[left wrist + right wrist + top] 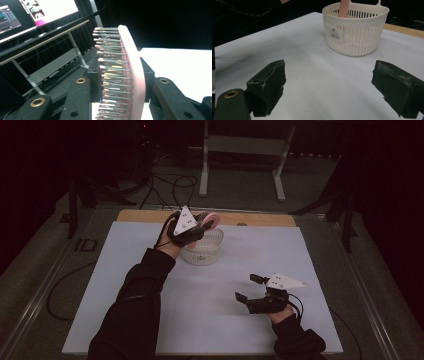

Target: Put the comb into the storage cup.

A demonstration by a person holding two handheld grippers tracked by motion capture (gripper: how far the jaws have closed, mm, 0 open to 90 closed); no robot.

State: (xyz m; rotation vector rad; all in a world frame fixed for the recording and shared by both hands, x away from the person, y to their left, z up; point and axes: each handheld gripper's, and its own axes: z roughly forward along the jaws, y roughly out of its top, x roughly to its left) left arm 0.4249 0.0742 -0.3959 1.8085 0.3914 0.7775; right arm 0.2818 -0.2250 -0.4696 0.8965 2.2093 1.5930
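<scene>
Pink hairbrush [132, 75], one, clamped above one white basket [204, 251].

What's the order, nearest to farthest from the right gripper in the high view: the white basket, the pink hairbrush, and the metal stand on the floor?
From the right gripper:
1. White basket, up-left on the table mat.
2. Pink hairbrush, just beyond, above the basket's far rim, in the left gripper.
3. Metal stand, on the floor past the table's far edge.
</scene>
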